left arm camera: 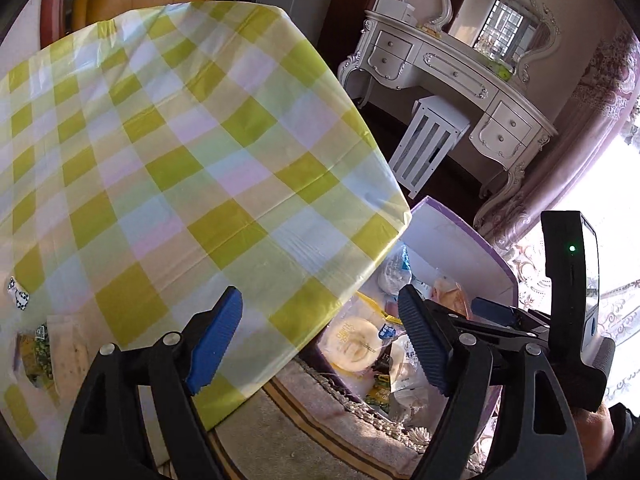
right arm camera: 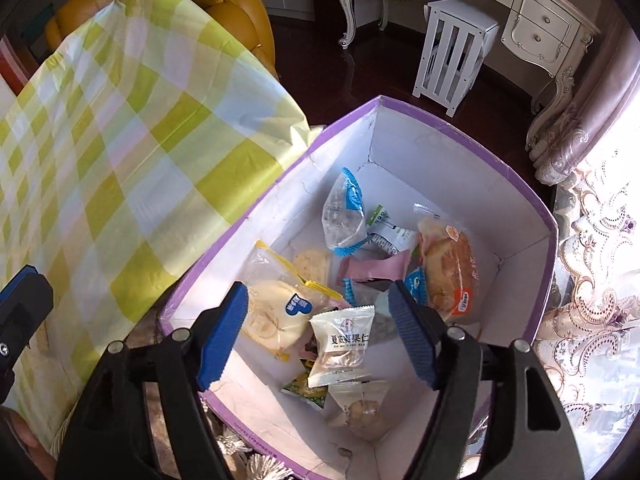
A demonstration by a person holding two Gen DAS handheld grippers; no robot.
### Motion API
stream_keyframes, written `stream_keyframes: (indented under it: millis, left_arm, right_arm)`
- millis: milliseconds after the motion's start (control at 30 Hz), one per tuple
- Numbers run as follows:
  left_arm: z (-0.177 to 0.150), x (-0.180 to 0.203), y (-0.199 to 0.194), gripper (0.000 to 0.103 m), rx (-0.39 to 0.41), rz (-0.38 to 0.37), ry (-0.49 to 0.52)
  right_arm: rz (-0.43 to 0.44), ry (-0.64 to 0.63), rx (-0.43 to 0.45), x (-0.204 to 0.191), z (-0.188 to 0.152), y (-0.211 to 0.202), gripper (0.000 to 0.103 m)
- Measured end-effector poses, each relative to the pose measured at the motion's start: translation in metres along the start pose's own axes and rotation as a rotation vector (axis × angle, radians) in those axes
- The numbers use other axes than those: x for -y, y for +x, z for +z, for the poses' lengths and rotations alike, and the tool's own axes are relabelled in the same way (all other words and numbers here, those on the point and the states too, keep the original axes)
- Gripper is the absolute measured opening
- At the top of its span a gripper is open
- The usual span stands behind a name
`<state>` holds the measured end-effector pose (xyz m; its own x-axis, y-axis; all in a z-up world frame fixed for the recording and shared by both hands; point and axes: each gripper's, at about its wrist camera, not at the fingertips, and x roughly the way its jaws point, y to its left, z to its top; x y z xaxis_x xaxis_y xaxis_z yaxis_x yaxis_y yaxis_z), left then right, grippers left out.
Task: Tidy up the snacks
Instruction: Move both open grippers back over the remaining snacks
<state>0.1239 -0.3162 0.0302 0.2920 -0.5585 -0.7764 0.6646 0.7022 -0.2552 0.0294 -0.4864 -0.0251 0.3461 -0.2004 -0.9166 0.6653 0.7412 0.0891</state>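
Snack packets [left arm camera: 52,356] at left edge of left wrist view getting cut off, labels blurring. Box [left arm camera: 460,240] lower half hiding behind right gripper [left arm camera: 500,316]. Window glare washing out curtain [right arm camera: 600,240].

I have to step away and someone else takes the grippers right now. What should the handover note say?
Left gripper: open, empty, over the table edge.
Right gripper: open, empty, above the purple-rimmed box.
Done: many snack packets are in the box, including a bread pack and a white nut packet.
Left: a green snack packet and a small wrapped candy on the table's near left.
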Motion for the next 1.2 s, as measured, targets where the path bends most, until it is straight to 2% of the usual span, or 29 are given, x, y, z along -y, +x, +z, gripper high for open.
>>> stream_keyframes:
  millis: [100, 367, 667, 1033, 1200]
  left_arm:
    - [-0.001, -0.027, -0.010, 0.078, 0.022, 0.034, -0.058]
    - [-0.022, -0.091, -0.038, 0.078, 0.077, 0.149, -0.201]
    - [-0.044, -0.140, -0.065, 0.078, 0.136, 0.241, -0.325]
    - [-0.092, -0.216, -0.106, 0.076, 0.167, 0.369, -0.521]
    - [-0.105, -0.235, -0.112, 0.065, 0.131, 0.397, -0.553]
  right_arm:
    - [0.047, -0.023, 0.023, -0.023, 0.002, -0.007, 0.074]
    - [0.146, -0.181, 0.075, -0.095, -0.009, -0.020, 0.076]
    - [0.246, -0.304, 0.130, -0.147, -0.022, -0.031, 0.077]
    - [0.356, -0.443, 0.100, -0.209, -0.040, -0.022, 0.077]
    - [0.370, -0.531, 0.082, -0.232, -0.051, -0.021, 0.077]
